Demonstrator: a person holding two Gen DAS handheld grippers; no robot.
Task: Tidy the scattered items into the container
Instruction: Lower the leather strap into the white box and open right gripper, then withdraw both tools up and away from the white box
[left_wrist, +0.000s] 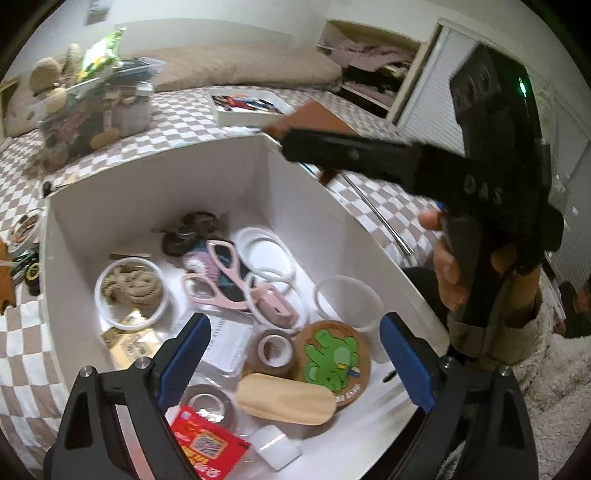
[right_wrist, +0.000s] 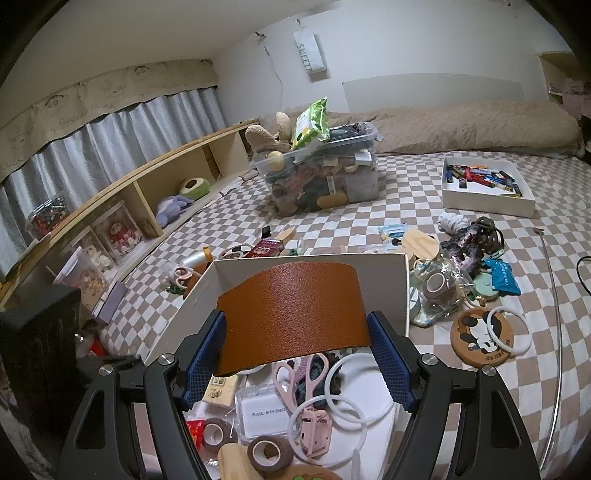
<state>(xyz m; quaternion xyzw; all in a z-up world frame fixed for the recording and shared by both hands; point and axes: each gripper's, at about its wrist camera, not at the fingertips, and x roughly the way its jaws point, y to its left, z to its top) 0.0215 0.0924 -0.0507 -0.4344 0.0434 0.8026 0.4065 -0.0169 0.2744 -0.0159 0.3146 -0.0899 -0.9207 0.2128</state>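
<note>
A white open box (left_wrist: 155, 184) stands on the checkered bed and holds pink scissors (left_wrist: 218, 273), white rings, tape rolls, a frog coaster (left_wrist: 334, 360) and a wooden piece (left_wrist: 284, 400). My left gripper (left_wrist: 295, 362) is open and empty just above the box's near end. My right gripper (right_wrist: 297, 356) is shut on a brown leather piece (right_wrist: 293, 314) and holds it flat over the box (right_wrist: 402, 291). In the left wrist view the right gripper and the leather piece (left_wrist: 314, 118) hang over the box's far right corner.
Scattered items lie right of the box: a panda coaster (right_wrist: 476, 338) with a white ring, bagged tape (right_wrist: 437, 286), a blue packet (right_wrist: 502, 277), a hair claw. A long metal rod (right_wrist: 556, 332) lies at right. A full clear bin (right_wrist: 325, 173) and a white tray (right_wrist: 487, 184) stand behind.
</note>
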